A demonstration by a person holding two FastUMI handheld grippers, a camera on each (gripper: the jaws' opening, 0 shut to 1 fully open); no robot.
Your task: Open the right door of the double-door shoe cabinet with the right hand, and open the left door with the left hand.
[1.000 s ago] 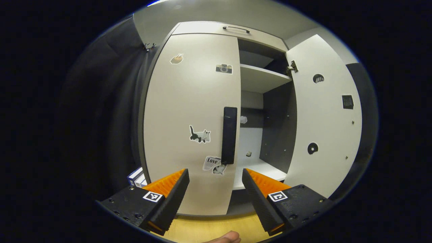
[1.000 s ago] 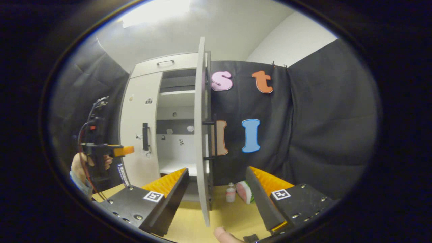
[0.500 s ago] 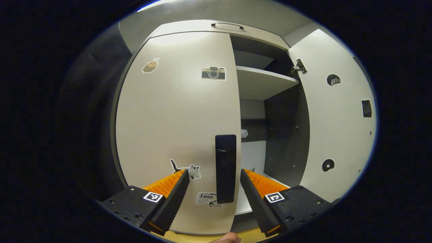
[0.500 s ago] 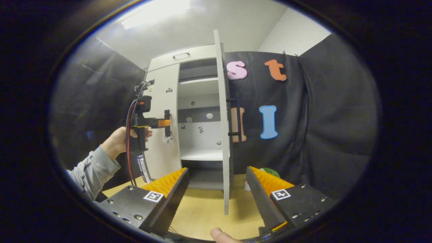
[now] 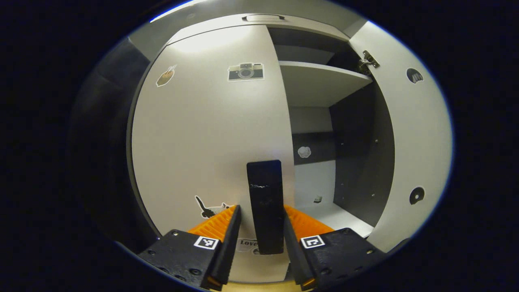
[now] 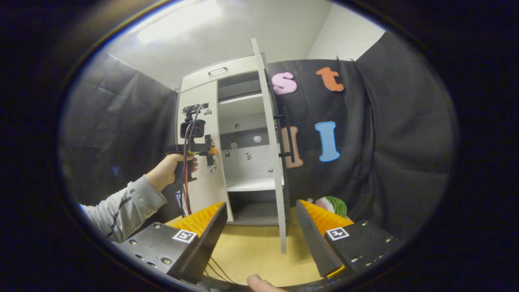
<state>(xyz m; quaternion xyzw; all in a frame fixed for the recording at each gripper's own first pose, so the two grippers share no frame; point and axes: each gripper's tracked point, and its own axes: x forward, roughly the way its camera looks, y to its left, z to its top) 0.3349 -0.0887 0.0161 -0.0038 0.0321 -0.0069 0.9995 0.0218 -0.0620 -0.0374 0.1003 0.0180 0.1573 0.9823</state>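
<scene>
In the left gripper view the cabinet's left door (image 5: 211,134) is closed, with stickers on its pale face. Its black vertical handle (image 5: 264,202) runs down between my left gripper's (image 5: 261,209) fingers, which have closed in tight on both sides of it. The right door (image 5: 409,154) is swung wide, showing its inner face. In the right gripper view that right door (image 6: 272,154) appears edge-on, with its handle (image 6: 286,136) on the far side. My right gripper (image 6: 260,205) is open, holds nothing and hangs well short of the door. The left gripper (image 6: 211,150) is at the left door's handle, held by a hand (image 6: 168,170).
The open right half shows a shelf (image 5: 320,81), dark side walls and a small object (image 5: 318,198) on the lower board. The cabinet stands on a wooden tabletop (image 6: 251,247). A green striped round thing (image 6: 330,205) lies by the black cloth, right of the open door.
My left gripper moved up to the left door's handle and its fingers closed in around it. The right gripper drew back from the opened right door and stays open.
</scene>
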